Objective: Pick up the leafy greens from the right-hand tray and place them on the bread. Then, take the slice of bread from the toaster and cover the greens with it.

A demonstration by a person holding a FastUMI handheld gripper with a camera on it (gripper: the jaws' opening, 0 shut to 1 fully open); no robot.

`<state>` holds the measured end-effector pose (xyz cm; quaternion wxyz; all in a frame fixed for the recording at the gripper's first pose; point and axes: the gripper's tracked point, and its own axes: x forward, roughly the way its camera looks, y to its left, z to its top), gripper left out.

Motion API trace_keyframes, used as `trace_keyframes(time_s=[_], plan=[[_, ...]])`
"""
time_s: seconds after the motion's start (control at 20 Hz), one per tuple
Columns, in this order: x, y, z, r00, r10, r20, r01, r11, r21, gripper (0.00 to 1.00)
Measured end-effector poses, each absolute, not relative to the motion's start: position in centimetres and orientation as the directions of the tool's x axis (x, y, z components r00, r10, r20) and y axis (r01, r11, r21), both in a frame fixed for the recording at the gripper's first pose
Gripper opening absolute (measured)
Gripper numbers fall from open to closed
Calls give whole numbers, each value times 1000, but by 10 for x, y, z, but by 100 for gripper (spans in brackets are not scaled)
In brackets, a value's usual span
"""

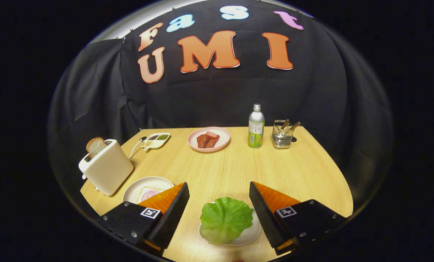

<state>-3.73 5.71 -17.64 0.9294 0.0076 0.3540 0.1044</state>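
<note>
The lettuce leaf (225,219) is set on a tray (249,234) between the spread fingers of the gripper (219,203). Left of the tray, a plate (137,187) with bread (147,194) is placed; the toaster (106,167) is found farther left, bread slice (95,146) in it.

Gripper (219,193) fingers spread wide around leafy greens (226,219).

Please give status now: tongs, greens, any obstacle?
Tongs open, greens between the fingers, ungrasped. Greens lie on small tray. Toaster holds bread slice. Nothing in the way.
</note>
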Motion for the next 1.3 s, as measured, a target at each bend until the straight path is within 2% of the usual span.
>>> trace_keyframes(time_s=[0.3, 0.85, 0.95, 1.1, 1.3], plan=[[-47, 61, -225, 589, 212, -780, -178, 975, 131, 99], [-76, 47, -300, 383, 107, -918, -113, 991, 68, 95], [-78, 51, -308, 362, 115, -925, -130, 989, 72, 93], [-75, 48, -309, 384, 84, -919, -160, 987, 24, 91], [-72, 46, -311, 400, 46, -916, -155, 988, -18, 74]])
